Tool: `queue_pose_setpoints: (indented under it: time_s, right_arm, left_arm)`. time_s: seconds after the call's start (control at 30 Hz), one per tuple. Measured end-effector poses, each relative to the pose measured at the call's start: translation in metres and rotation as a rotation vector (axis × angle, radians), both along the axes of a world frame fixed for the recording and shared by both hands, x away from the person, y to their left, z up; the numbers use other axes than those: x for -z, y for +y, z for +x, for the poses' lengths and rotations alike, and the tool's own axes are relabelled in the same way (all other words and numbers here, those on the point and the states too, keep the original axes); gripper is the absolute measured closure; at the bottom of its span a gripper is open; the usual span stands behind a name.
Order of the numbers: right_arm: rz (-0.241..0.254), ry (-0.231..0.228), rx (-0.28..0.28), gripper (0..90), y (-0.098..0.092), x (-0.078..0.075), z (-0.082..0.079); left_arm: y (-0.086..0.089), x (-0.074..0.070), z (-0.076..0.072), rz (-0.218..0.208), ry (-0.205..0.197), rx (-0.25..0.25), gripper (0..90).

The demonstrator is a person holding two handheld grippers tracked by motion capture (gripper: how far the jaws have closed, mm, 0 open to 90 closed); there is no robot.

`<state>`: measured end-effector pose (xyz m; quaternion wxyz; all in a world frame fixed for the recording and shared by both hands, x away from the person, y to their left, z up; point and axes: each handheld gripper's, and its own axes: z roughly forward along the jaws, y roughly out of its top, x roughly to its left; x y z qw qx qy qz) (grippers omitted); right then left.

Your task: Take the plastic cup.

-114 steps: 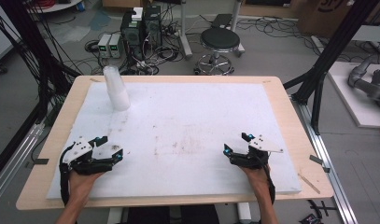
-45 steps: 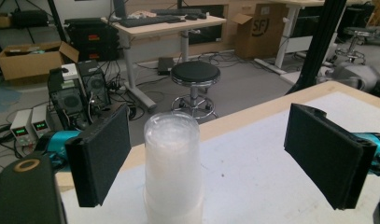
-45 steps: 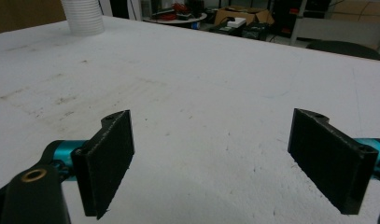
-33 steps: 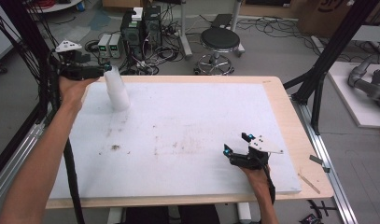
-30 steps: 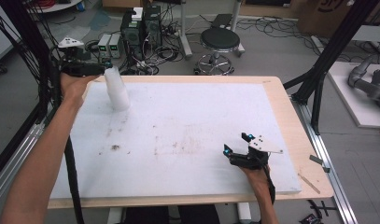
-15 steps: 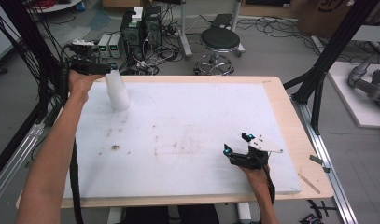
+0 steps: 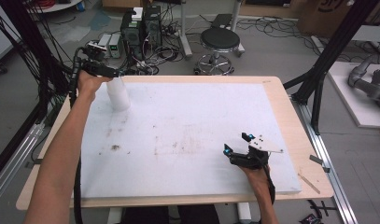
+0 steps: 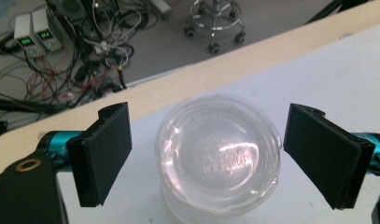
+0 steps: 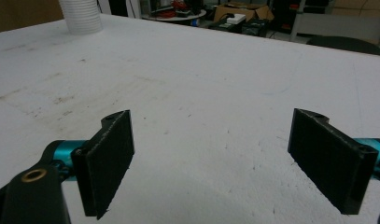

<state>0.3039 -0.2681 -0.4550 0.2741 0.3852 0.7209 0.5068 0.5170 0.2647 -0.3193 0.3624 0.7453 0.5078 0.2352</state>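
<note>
No readable text, power supply displays (image 8: pixel 36 39) glow green (digits too blurred)

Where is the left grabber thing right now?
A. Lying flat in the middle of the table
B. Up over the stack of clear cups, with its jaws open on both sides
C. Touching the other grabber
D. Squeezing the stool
B: in the left gripper view the stack of clear cups sits between the left gripper's two black jaws, with gaps on both sides.

Cup stack (image 8: pixel 219 156) between the left jaws: clear glossy plastic, ribbed. Jaw pads: matt black, rough foam-like. Board (image 7: pixel 192 135) beneath: white, matt, scuffed; table rim (image 7: pixel 290 112) pale wood.
</note>
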Motion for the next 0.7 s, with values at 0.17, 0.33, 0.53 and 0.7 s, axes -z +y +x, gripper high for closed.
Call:
queue_pose_setpoints:
  time_s: [0.17,0.33,0.53,0.7]
  right_arm:
    - [-0.006,0.0,0.004,14.5,0.0,0.0,0.001]
    - [-0.004,0.0,0.006,14.5,0.0,0.0,0.0]
    - [-0.004,0.001,0.009,14.5,0.0,0.0,0.0]
    - [-0.004,-0.002,0.011,14.5,0.001,0.0,0.0]
  left_arm:
    - [-0.003,0.004,0.003,0.012,0.031,-0.005,15.8]
    - [-0.005,0.006,0.003,0.039,0.05,-0.016,17.0]
    - [-0.006,0.01,0.004,0.051,0.09,-0.014,18.7]
    - [-0.002,0.014,0.004,0.027,0.098,-0.013,23.6]
